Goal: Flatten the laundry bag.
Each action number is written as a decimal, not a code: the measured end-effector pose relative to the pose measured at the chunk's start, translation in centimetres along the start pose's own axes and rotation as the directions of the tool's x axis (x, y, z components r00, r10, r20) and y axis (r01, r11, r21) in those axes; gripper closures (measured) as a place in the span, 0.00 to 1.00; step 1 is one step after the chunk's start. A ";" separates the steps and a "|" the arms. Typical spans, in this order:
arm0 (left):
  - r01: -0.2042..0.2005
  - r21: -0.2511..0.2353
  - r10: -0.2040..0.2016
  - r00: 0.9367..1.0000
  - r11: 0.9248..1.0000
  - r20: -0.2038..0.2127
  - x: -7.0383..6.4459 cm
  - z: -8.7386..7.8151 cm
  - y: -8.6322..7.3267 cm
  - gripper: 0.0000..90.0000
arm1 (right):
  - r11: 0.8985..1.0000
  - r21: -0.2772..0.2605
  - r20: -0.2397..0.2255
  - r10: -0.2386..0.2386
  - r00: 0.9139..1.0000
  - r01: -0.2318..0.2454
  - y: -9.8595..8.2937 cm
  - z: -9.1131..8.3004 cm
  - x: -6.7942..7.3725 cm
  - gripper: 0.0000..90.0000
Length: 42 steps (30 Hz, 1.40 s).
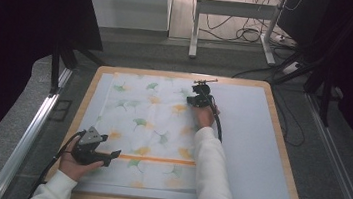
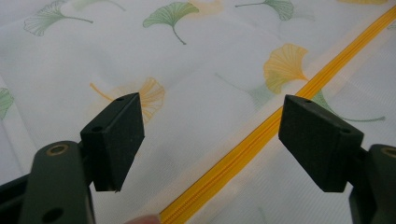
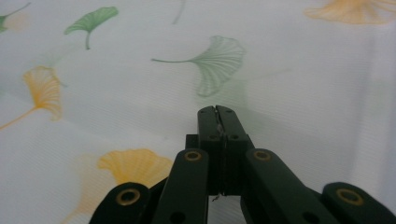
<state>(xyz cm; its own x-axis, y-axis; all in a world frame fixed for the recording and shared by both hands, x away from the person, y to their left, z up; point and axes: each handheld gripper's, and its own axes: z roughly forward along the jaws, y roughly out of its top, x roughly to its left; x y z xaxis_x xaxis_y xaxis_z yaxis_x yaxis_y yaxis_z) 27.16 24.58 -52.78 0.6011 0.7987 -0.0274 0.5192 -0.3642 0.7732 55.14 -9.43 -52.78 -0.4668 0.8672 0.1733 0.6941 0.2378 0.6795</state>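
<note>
High view: thin mesh bag [image 1: 147, 121] w/ orange zipper [image 1: 157, 160] lies flat on desk [image 1: 280, 141], looks light, floppy, prob. best pinched at an edge; left tool [image 1: 114, 154] gaping over zipper, right tool [image 1: 192, 100] closed, maybe nipping fabric.

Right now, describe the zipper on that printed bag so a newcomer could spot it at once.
Start from the wooden-edged table with its pale mat. On the mat's left half lies a white mesh bag printed with green and orange ginkgo leaves. The zipper is the straight orange line running across the bag's near part, by the left gripper; it is the only solid stripe among the scattered leaves.
</note>
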 end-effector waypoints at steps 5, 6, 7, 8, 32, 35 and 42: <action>-0.002 -0.004 0.002 1.000 1.000 0.000 -0.1 0.1 0.1 0.25 | 0.999 -0.006 0.009 -0.051 0.999 0.051 -0.7 -2.4 0.0 0.99; 0.000 -0.004 0.000 1.000 1.000 0.001 -0.1 0.1 0.2 0.25 | 0.997 -0.008 0.011 -0.078 0.997 0.078 -0.9 -3.5 0.1 0.99; 0.002 -0.005 -0.002 1.000 1.000 0.002 -0.1 0.1 0.2 0.25 | 0.996 -0.013 0.006 -0.089 0.996 0.089 -1.1 -4.1 0.2 0.99; 0.002 -0.005 -0.002 1.000 1.000 0.003 -0.2 0.2 0.2 0.25 | 0.994 -0.017 0.001 -0.106 0.994 0.106 -1.3 -5.0 0.3 0.99; 0.015 -0.007 -0.016 1.000 1.000 -0.004 -0.5 0.5 0.3 0.24 | 0.950 -0.076 -0.246 -0.311 0.918 0.302 -12.6 -18.0 4.9 0.99; 0.011 -0.005 -0.011 1.000 1.000 -0.004 -0.5 0.4 0.2 0.24 | 0.948 -0.069 -0.267 -0.316 0.910 0.309 -14.1 -18.5 5.4 0.99; 0.015 -0.004 -0.015 1.000 1.000 -0.002 -0.5 0.4 0.3 0.24 | 0.948 -0.057 -0.297 -0.317 0.901 0.314 -16.1 -19.1 6.4 0.99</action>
<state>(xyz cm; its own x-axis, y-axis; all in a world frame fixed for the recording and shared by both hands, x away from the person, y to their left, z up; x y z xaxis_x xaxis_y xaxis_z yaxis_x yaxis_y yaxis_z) 27.26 23.90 -52.74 0.5921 0.8050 -0.0374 0.5257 -0.3506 0.7750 30.48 -16.06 -48.95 -0.8029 0.5763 0.1524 0.4797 0.4729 0.7391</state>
